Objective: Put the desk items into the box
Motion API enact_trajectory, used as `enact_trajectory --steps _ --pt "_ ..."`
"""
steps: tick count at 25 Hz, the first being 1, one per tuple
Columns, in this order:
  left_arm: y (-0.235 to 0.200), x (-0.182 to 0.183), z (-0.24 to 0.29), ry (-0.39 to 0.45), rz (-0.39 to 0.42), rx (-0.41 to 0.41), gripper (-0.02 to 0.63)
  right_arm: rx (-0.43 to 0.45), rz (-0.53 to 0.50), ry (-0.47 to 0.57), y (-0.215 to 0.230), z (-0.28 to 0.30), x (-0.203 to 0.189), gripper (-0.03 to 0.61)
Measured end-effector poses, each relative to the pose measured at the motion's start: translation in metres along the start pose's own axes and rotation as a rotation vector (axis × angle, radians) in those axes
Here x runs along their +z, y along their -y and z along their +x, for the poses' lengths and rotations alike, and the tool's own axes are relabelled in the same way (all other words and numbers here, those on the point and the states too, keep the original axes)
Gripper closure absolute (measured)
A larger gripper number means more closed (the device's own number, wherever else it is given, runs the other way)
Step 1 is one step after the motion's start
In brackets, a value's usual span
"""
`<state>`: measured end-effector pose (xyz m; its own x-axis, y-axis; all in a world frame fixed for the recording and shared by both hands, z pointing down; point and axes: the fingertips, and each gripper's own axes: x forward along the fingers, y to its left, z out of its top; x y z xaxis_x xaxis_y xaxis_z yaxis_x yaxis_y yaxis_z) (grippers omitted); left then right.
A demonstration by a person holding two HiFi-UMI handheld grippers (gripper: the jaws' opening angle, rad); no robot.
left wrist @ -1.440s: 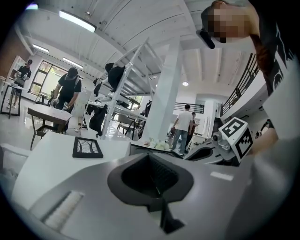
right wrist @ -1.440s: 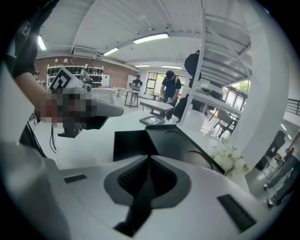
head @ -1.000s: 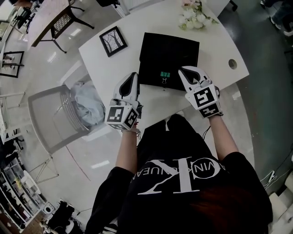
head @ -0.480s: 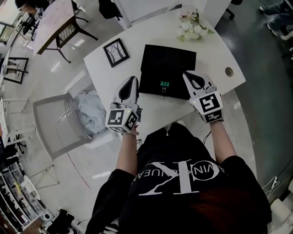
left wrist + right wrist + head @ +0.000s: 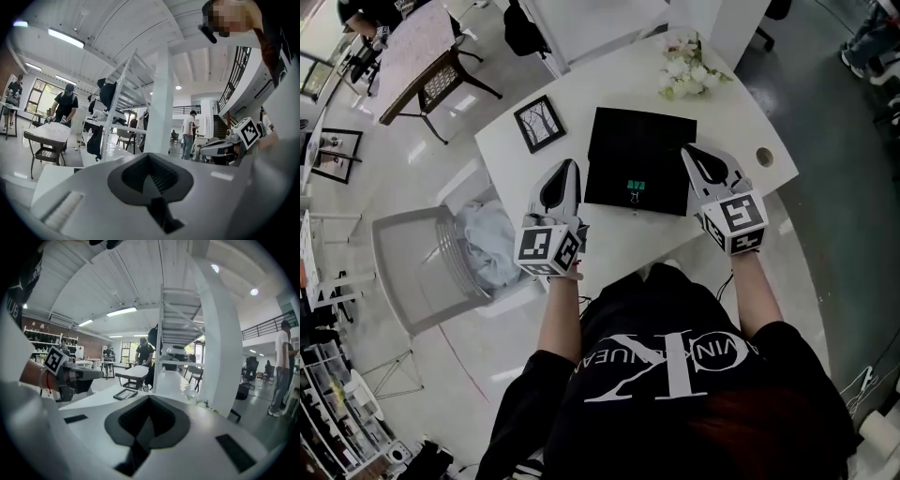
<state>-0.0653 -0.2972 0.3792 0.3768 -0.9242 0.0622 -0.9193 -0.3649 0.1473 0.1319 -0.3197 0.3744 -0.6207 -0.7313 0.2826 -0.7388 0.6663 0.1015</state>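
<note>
The person stands at a white curved table (image 5: 520, 173) and holds both grippers above its near edge. The left gripper (image 5: 571, 166) is over the bare table top just beside the left side of a flat black rectangular box (image 5: 642, 141). Its fingers are pressed together and nothing is between them; the left gripper view shows the same closed tips (image 5: 150, 161) pointing into the room. The right gripper (image 5: 688, 149) is at the right side of the box, with its tip over the box's right edge. Its fingers are also clenched on nothing, as the right gripper view (image 5: 149, 400) shows. The box lies in the middle of the table, between the two grippers. A small green clip (image 5: 636, 186) lies on the box close to its near edge; it is too small to tell more about it. A black-framed picture (image 5: 539, 123) lies flat on the table to the left of the box, apart from it, and it also shows in the right gripper view (image 5: 125, 393). A bunch of white flowers (image 5: 686, 71) lies at the far side of the table, beyond the box. A round hole (image 5: 764, 157) is in the table top on the right. On the floor to the left stands a grey chair (image 5: 398, 248) with a pale cloth (image 5: 487, 246) on it.
</note>
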Motion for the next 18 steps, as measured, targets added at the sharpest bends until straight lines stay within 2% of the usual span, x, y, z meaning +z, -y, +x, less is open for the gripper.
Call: enact_trajectory --steps 18 --pt "0.0 0.033 0.018 0.058 0.028 -0.008 0.604 -0.079 0.059 0.133 0.039 -0.018 0.037 0.566"
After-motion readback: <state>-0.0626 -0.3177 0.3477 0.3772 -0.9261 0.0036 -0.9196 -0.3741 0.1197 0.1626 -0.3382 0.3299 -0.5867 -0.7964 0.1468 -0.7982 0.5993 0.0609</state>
